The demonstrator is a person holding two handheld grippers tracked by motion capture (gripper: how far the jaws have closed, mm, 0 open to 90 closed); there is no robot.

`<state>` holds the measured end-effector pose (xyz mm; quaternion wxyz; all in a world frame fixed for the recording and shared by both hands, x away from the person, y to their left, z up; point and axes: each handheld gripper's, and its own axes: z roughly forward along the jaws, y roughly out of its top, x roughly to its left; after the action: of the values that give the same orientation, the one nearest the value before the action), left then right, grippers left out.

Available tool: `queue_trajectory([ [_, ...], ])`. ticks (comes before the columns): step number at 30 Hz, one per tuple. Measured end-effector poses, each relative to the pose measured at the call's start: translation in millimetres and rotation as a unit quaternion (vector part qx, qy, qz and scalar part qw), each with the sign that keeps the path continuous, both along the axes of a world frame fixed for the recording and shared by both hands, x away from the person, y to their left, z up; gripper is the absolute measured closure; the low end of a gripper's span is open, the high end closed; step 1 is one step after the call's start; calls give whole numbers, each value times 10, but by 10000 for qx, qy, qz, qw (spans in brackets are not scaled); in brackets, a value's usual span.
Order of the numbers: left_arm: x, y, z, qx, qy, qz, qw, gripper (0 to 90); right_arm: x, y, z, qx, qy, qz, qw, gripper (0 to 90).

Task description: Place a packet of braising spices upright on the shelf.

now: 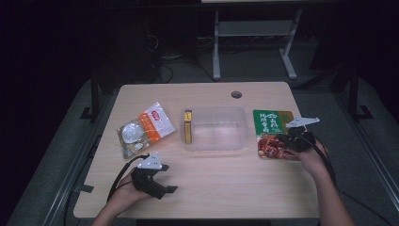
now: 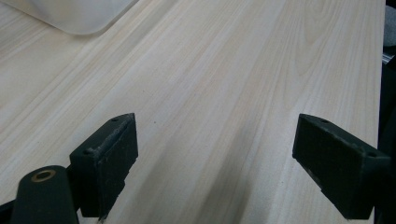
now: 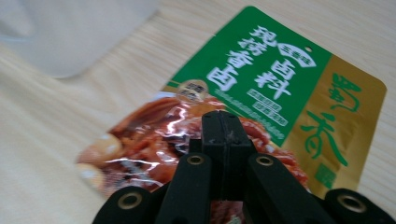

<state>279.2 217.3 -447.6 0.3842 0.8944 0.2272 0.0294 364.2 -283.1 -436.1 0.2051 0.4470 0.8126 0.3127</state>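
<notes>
Green pouch [image 3: 261, 107] flat on worktop [image 1: 226, 183], right of clear bin [image 1: 215, 128]. Right gripper [image 3: 220, 122] over its near end, fingers clenched together, whether pinching foil unclear. Grasp step, probably; next, lift toward bin. Left gripper [image 2: 217, 154] idle, fingers released.

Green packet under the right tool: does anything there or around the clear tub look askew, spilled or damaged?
Nothing spilled or torn that I can see. The green packet lies flat beside the clear tub, with the right tool shut over its lower end; whether it pinches the foil is hidden. The orange-and-white pouch lies tilted to the tub's other side. The left tool is open over bare table.
</notes>
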Motion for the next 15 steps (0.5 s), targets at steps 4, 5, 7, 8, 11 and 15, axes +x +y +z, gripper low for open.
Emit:
queue_trajectory([
  [4,15,-5,-6,-19,10,-14,10000,138,114,-55,-83,-87,97,-127,9998,900],
  [5,18,-8,-6,-12,3,-19,10000,138,141,-66,-110,-132,158,-134,9997,900],
  [7,16,-11,-8,13,8,-42,10000,138,185,-70,-171,-209,302,-104,9993,900],
  [8,16,-11,-8,13,8,-42,10000,138,185,-70,-171,-209,302,-104,9993,900],
  [11,9,-13,-8,13,9,-44,10000,138,188,-66,-197,-284,365,-42,9989,900],
  [15,0,-16,-15,56,11,-69,10000,140,190,-69,-202,-309,630,-17,9975,900],
])
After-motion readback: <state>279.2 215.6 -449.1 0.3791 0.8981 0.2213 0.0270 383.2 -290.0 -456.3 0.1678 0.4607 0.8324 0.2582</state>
